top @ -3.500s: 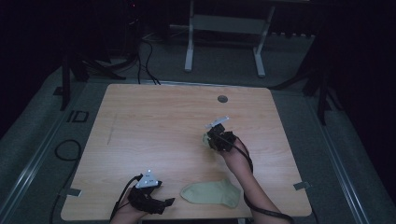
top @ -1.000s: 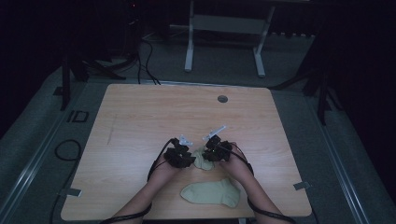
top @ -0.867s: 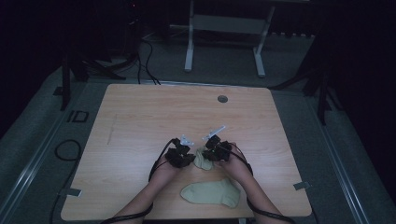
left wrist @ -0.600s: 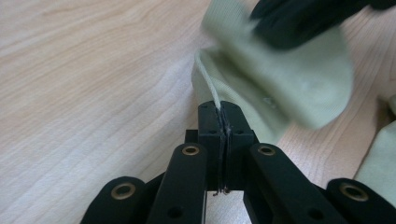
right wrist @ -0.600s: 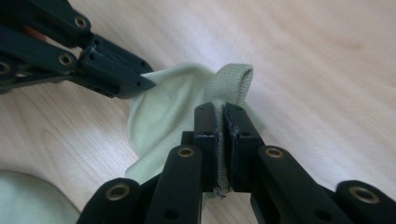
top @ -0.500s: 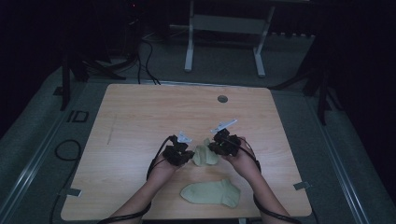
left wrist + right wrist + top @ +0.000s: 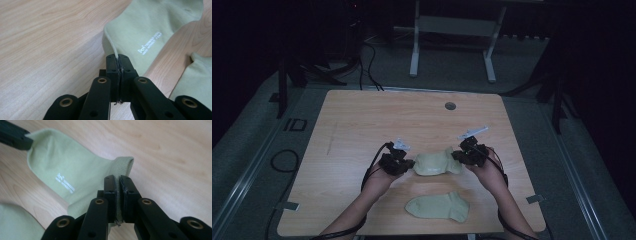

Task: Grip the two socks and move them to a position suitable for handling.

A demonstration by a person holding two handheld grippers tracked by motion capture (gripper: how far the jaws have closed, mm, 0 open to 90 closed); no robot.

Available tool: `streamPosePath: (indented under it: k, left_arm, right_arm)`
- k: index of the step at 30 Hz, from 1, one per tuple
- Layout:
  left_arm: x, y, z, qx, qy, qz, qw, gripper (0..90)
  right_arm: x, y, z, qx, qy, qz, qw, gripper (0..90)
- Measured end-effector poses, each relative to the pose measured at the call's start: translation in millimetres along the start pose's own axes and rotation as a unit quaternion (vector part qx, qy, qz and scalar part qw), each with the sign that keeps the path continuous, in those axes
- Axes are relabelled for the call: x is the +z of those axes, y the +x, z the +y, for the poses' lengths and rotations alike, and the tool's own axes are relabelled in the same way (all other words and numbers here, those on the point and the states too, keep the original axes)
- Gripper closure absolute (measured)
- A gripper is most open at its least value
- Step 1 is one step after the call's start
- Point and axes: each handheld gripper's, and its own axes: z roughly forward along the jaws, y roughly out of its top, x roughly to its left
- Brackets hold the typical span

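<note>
Pale green sock, stretched above the table between left gripper and right gripper, each clamped on one end, apparently for laying onto its mate.

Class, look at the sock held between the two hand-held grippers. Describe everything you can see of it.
The held sock is pale green, soft knit fabric, with small white lettering on its side and a ribbed cuff. It is stretched sideways between the left hand-held gripper, shut on its toe-end edge, and the right hand-held gripper, shut on the cuff. It hangs over the wooden table, its foot and cuff at an angle. A second, matching sock lies flat nearer the person, apart from it.
</note>
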Motion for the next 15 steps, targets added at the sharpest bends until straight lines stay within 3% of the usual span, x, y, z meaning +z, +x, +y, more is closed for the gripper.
streamPosePath:
  k: [8, 15]
  left_arm:
    - [15.2, 0.1, -12.4, -0.005, 0.020, -0.014, 0.9997, 88.1]
    - [20.2, -1.6, -19.7, -0.006, 0.033, -0.021, 0.9992, 88.1]
  right_arm:
    - [18.7, -7.6, -28.8, 0.011, 0.026, 0.007, 0.9996, 84.3]
    - [30.7, -12.1, -40.2, 0.016, 0.042, 0.007, 0.9990, 84.1]
